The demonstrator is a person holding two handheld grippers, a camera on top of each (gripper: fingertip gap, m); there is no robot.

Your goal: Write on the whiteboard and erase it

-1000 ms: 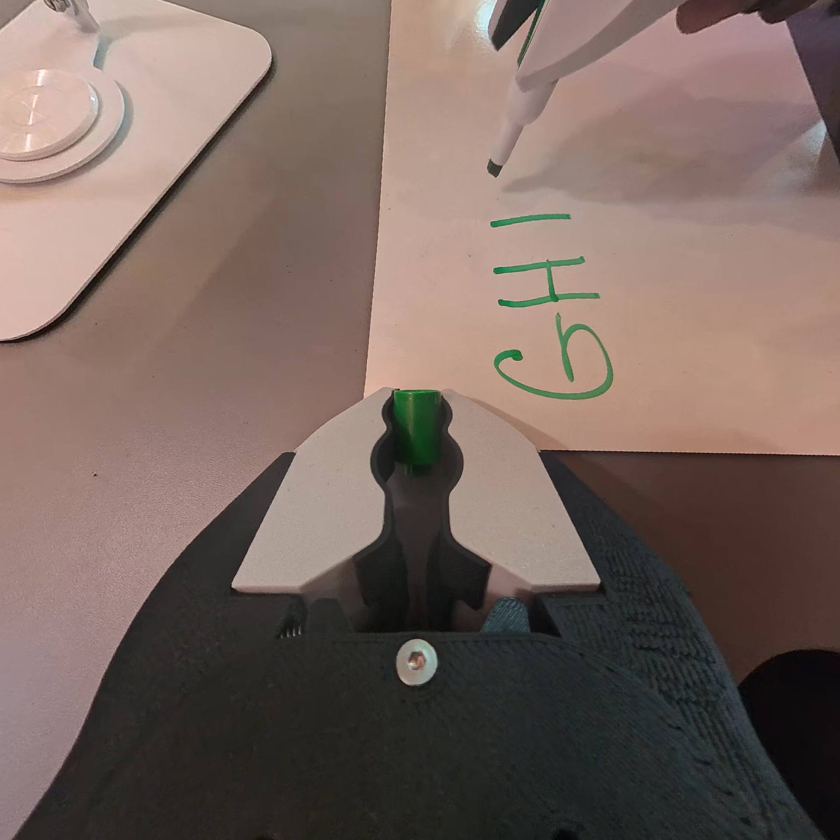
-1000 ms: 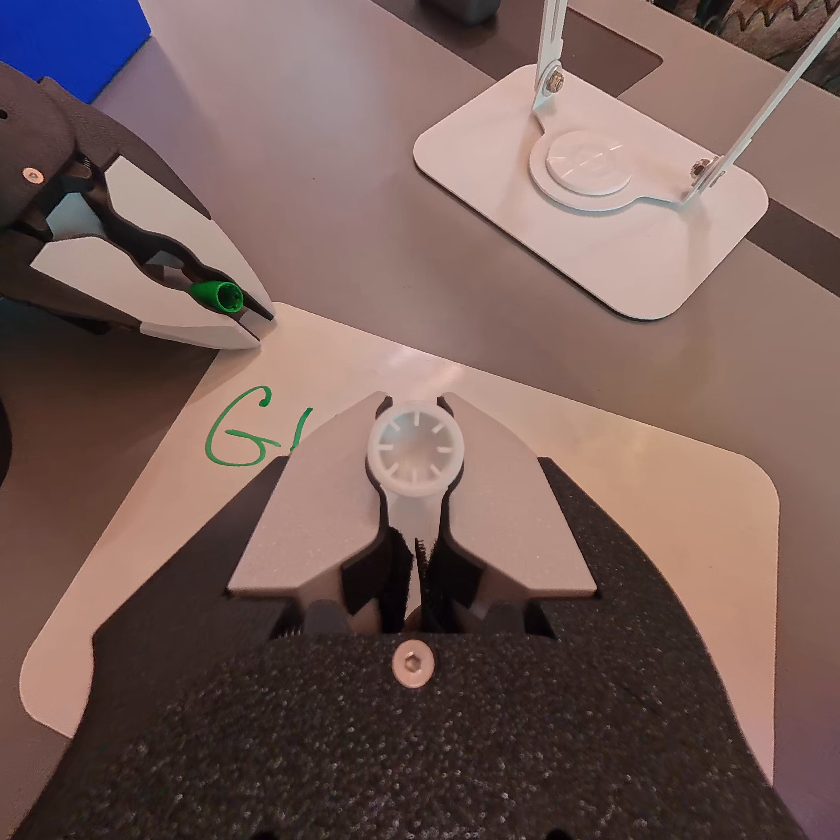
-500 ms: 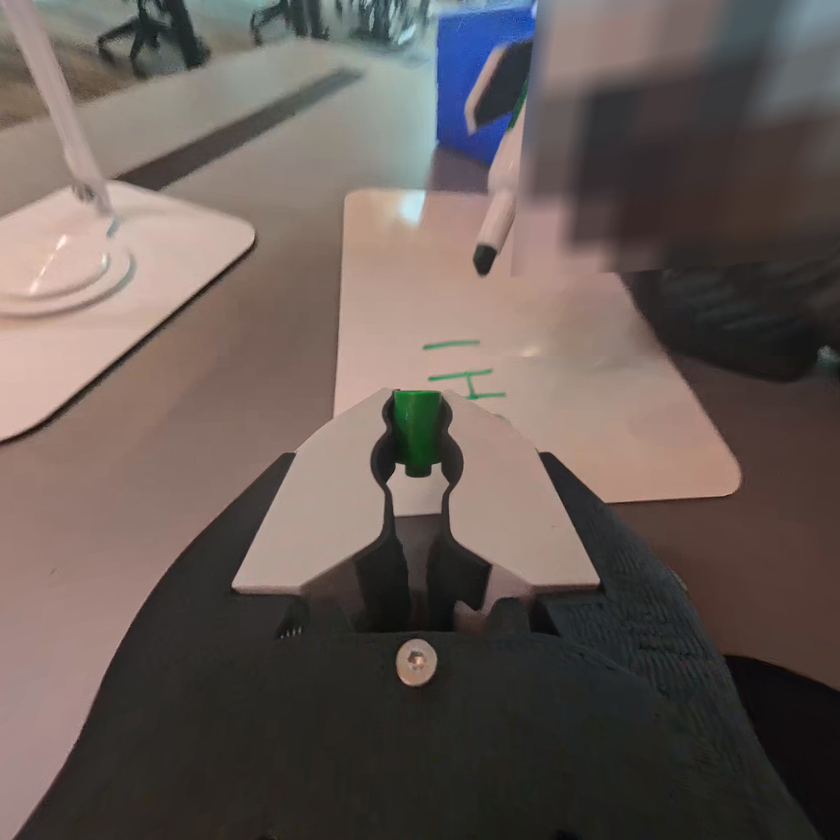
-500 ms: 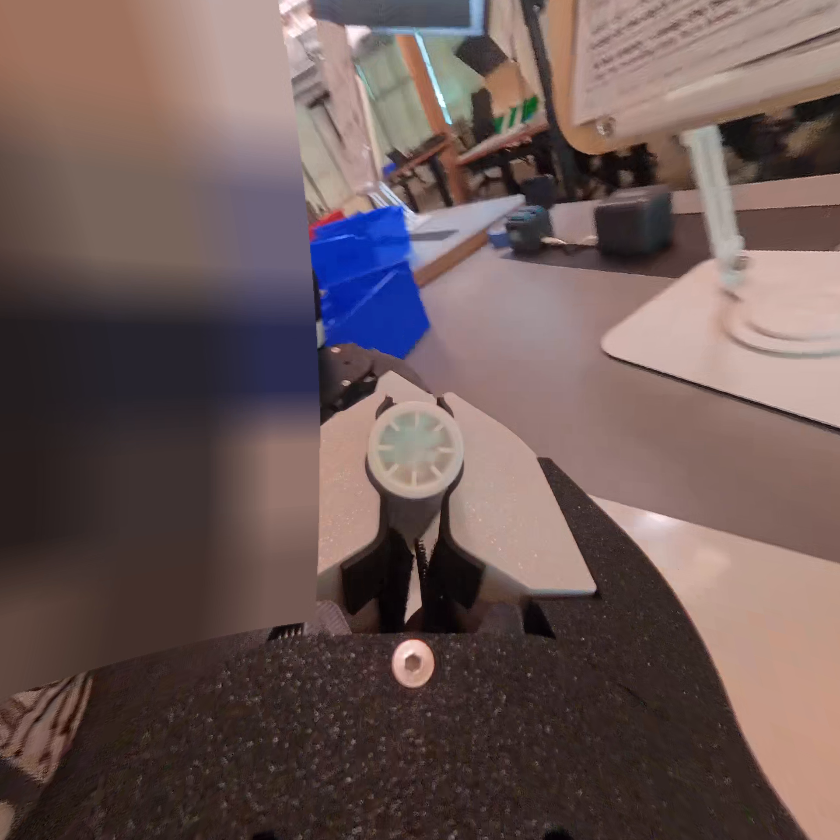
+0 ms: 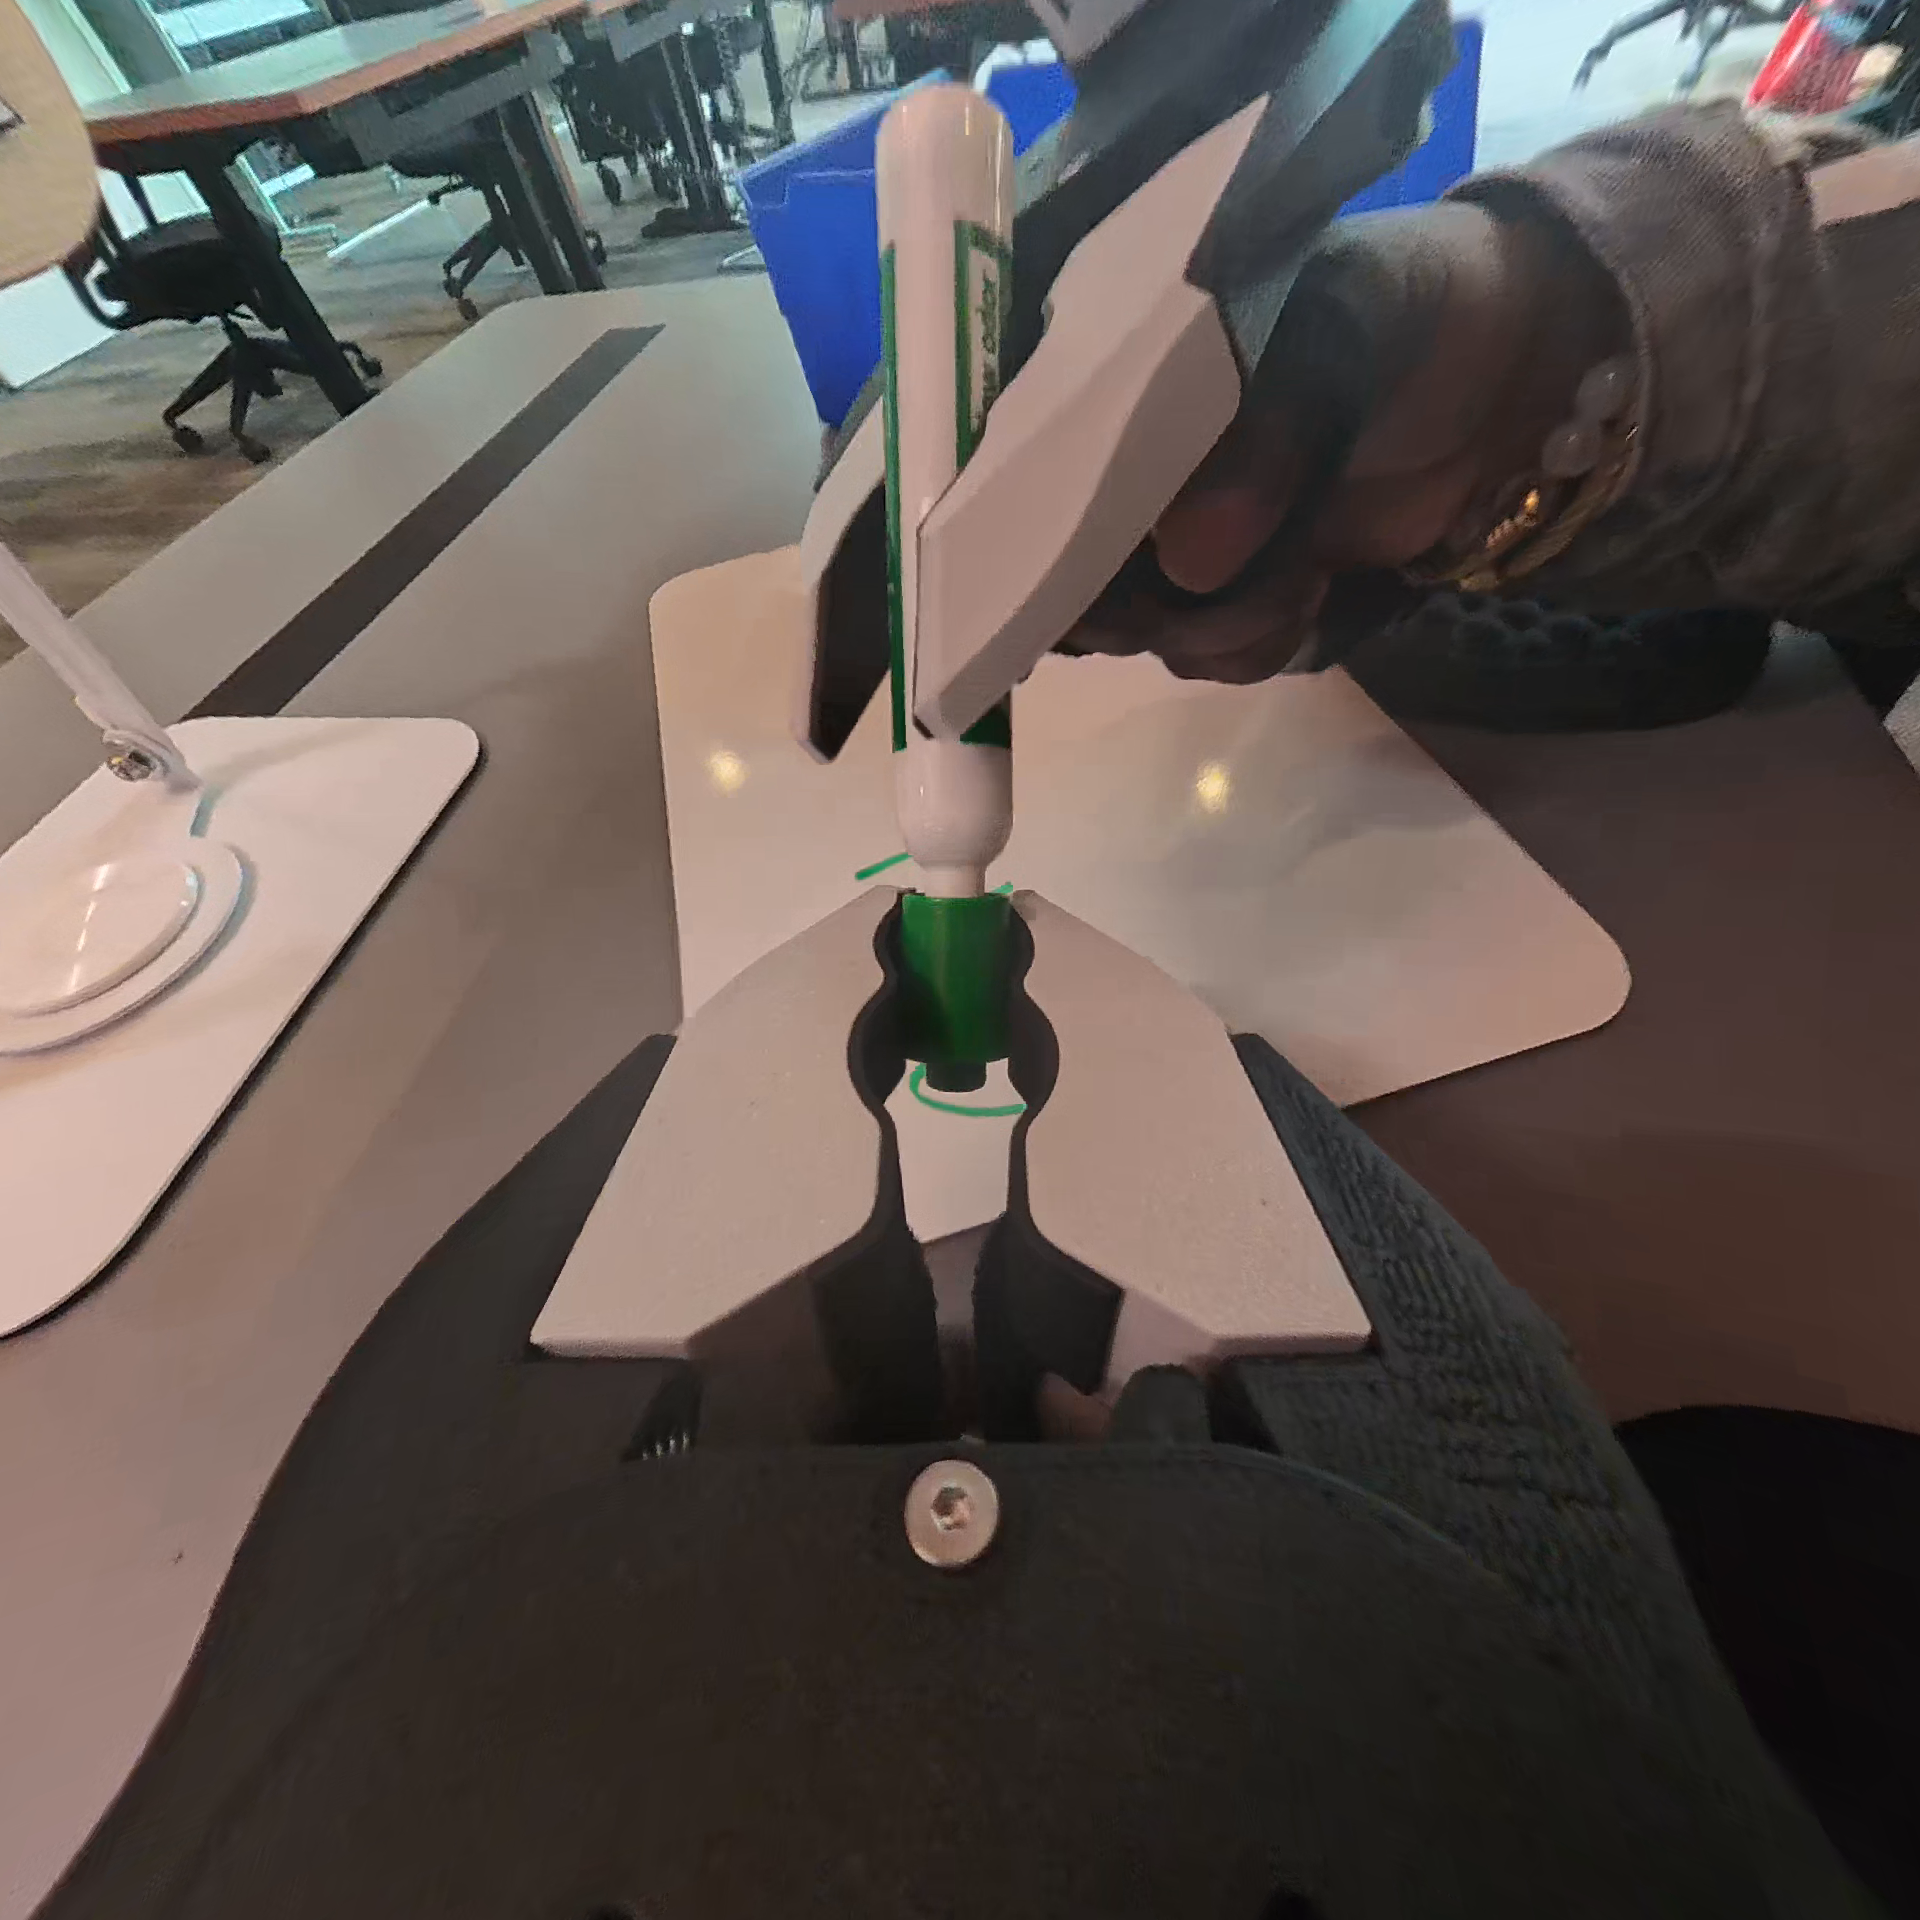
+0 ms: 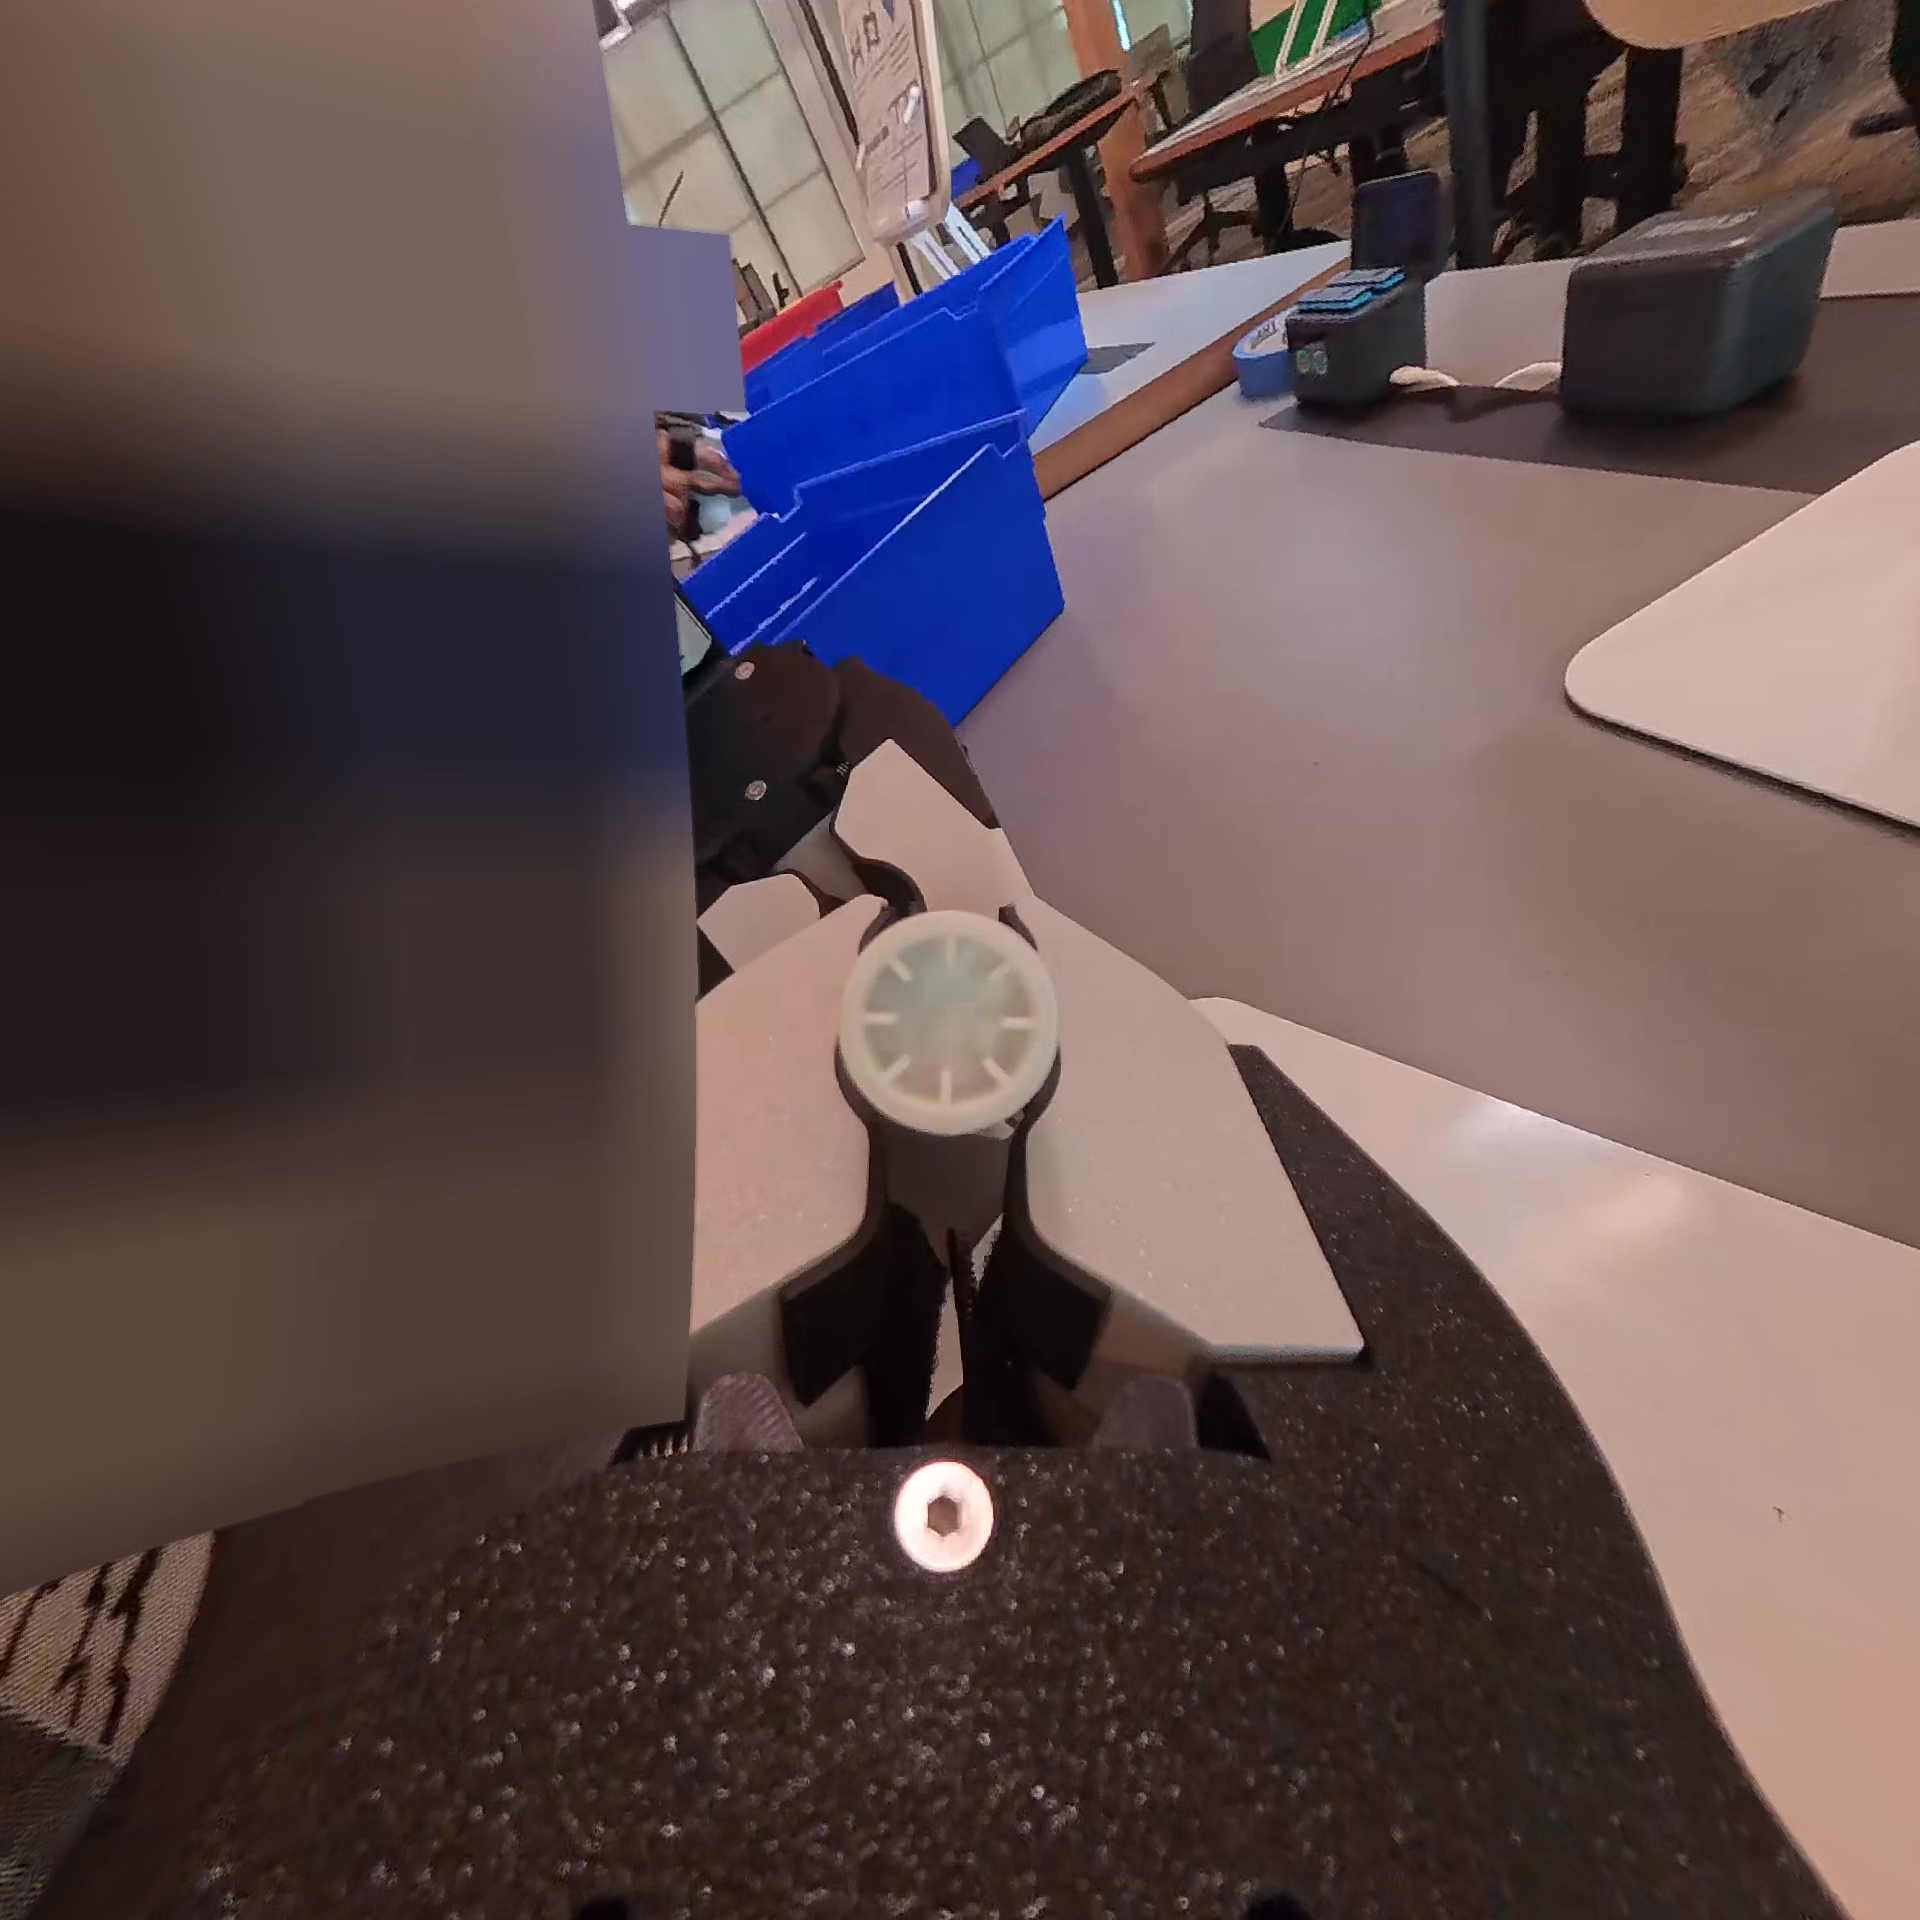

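In the left wrist view, the left gripper (image 5: pixel 951 935) has its fingers pinching a green marker cap (image 5: pixel 951 982), the cap's open mouth facing away toward 12 o'clock. The white marker (image 5: pixel 940 499) comes down from 12 o'clock, its nose entering the cap's mouth. The right gripper (image 5: pixel 894 717) pinches the marker barrel between its pale fingers (image 5: pixel 1070 436), with a person's hand (image 5: pixel 1382 457) at 2 o'clock behind it. Beneath both lies the whiteboard (image 5: pixel 1299 894), flat on the grey table (image 5: pixel 499 852); only scraps of green writing (image 5: pixel 961 1107) show in the gap between the left fingers and beside the marker's nose. A white stand base (image 5: pixel 260 894) sits at 9 o'clock, and a blue bin (image 5: pixel 821 270) stands behind the marker.

The right wrist view looks down the marker from its back end: the round white end of the barrel (image 6: pixel 948 1023) fills the notch between the right gripper's fingers (image 6: pixel 1143 1143), which are pressed onto it. The cap and the marker's nose are hidden here, as is the writing. The left gripper (image 6: pixel 883 894) shows just beyond at 11 o'clock, partly covered. This view alone shows stacked blue bins (image 6: pixel 914 499) at 12 o'clock, dark boxes (image 6: pixel 1694 301) at 2 o'clock and a bare whiteboard corner (image 6: pixel 1610 1299) at 4 o'clock.
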